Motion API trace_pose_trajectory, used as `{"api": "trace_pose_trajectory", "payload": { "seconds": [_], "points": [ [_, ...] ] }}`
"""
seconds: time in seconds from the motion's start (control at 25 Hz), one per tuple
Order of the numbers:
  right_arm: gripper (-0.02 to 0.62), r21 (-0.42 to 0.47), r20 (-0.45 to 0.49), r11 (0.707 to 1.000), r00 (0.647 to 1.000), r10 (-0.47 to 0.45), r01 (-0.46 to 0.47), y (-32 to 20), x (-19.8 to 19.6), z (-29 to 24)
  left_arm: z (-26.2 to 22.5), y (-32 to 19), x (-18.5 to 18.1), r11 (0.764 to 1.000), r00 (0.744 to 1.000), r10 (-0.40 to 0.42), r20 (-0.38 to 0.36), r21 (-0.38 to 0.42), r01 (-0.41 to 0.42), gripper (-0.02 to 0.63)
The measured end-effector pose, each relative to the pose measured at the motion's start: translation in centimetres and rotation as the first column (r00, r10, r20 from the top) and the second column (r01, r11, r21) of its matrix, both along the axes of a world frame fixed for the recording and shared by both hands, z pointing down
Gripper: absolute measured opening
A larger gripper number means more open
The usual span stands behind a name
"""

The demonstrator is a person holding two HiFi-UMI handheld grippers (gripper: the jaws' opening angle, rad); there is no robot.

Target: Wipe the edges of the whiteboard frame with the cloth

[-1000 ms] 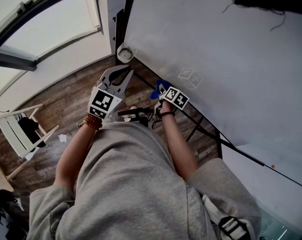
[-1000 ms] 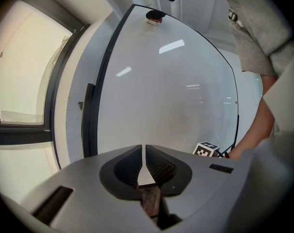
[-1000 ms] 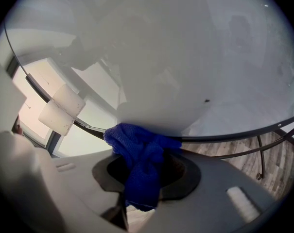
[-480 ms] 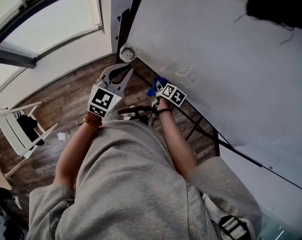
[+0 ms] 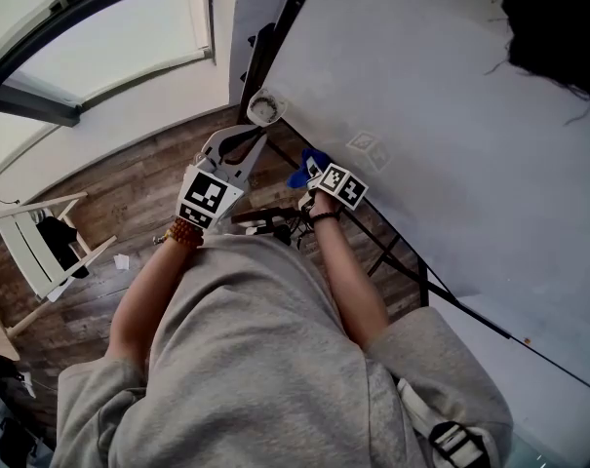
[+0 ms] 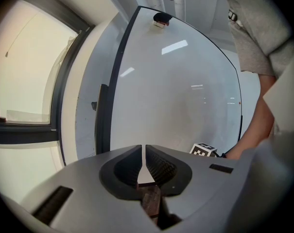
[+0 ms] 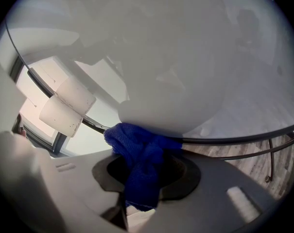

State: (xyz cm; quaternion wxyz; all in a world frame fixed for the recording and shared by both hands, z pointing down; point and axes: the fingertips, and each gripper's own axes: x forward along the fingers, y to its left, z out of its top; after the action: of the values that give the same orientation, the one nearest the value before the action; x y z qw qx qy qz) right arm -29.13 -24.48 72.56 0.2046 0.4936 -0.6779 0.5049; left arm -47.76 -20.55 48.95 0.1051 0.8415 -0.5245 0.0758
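Setting: a person in a grey sweatshirt (image 5: 246, 359) stands over a wooden floor (image 5: 129, 193), facing a large whiteboard (image 5: 451, 144) beside a window (image 5: 109, 37).
Right hand-held gripper (image 7: 146, 171): its jaws are pinching a blue cloth, which fills the gap between them and bunches out past the tips.
Cloth (image 7: 139, 152): blue, soft and crumpled. Its bunched front end is pressed against the dark whiteboard frame (image 7: 234, 140) along the board's lower edge. In the head view the cloth (image 5: 307, 167) shows just ahead of the right gripper's marker cube (image 5: 338, 185).
Left hand-held gripper (image 6: 145, 154): its jaws are pressed together with nothing between them. It points at the white board surface and is held off it, near the board's lower corner.
Frame on the left side: a dark vertical strip (image 6: 116, 81) runs up the board's edge in the left gripper view.
Nearby: a white cylindrical object (image 5: 265, 108) sits at the frame's corner, just beyond the left gripper's tips.
Left wrist: a bead bracelet (image 5: 180, 235).
Floor at left: a white chair (image 5: 36, 247), well apart from the board.
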Motion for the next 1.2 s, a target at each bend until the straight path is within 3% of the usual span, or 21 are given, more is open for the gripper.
{"api": "trace_pose_trajectory", "payload": {
  "seconds": [1.2],
  "points": [
    [0.138,0.044,0.141,0.995,0.986,-0.091,0.085,-2.1,-8.1,-0.4,1.4,3.2,-4.7,0.996,0.996,-0.065,0.059,-0.053,0.068,0.025]
  ]
}}
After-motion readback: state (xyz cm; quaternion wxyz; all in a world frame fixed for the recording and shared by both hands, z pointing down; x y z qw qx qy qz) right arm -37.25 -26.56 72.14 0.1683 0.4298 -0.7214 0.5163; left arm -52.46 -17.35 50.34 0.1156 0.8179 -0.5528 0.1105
